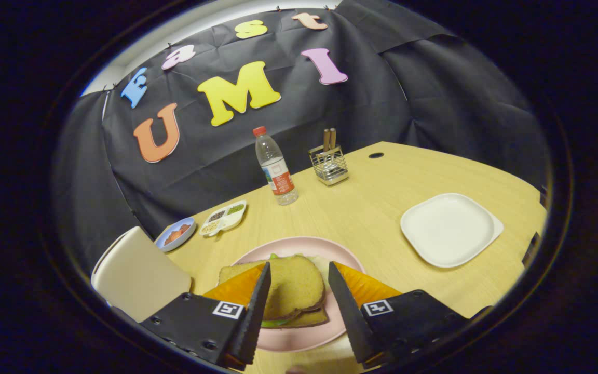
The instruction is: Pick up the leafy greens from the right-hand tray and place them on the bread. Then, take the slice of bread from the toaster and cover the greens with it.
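Your tongs [299, 304] stand spread at lower centre, straddling without pinching the top bread slice [295, 285], which already covers the leafy greens [274, 322] on the pink plate [299, 340], so releasing here looks deliberate.

**Camera on the gripper, low over the plate**

The fisheye rides the gripper [299, 270], looking forward and down along its parted fingers, close above the pink plate [299, 340]. Beyond, it takes in the table [382, 202] and the wall behind.
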Tool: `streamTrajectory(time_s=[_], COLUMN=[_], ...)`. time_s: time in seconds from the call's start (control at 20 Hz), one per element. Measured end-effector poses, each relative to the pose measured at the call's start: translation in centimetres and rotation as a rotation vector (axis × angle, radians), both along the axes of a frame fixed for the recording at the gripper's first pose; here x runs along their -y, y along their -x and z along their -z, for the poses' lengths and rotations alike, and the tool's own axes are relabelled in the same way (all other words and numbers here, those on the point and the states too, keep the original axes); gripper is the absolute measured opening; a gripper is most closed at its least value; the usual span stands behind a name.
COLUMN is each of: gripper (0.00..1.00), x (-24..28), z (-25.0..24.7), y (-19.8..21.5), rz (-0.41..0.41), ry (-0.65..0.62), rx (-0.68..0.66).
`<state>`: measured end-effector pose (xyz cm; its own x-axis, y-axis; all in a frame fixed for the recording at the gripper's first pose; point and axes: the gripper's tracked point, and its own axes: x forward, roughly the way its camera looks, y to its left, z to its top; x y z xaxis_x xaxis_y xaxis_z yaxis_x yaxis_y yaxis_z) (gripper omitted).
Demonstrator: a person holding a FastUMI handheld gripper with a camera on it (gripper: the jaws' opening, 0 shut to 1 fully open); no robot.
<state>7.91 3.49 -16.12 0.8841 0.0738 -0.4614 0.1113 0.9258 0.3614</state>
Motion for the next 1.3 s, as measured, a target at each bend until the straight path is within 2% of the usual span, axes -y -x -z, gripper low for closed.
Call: streamTrajectory(time_s=[0.15, 0.25, 0.45, 0.55, 0.7, 0.85, 0.95, 1.1, 1.3], gripper=[0.90, 0.96, 0.95, 0.95, 0.95, 0.95, 0.95, 0.95, 0.95], x=[2.2, 3.3, 3.6, 2.3, -0.6, -3.9, -5.5, -6.9, -6.2], z=[-2.9, -6.2, -12.7, -15.4, -19.7, -22.9, -23.7, -22.4, -23.0], y=[0.7, 1.4, 3.9, 5.1, 6.7, 8.4, 9.1, 9.3, 9.6], rz=[0.027, 0.044, 0.051, 0.029, -0.020, -0.078, -0.107, -0.146, -0.117], ry=[0.111, 0.192, 0.338, 0.375, 0.367, 0.305, 0.282, 0.250, 0.281], rx=[0.094, 0.188, 0.361, 0.419, 0.496, 0.558, 0.595, 0.569, 0.602])
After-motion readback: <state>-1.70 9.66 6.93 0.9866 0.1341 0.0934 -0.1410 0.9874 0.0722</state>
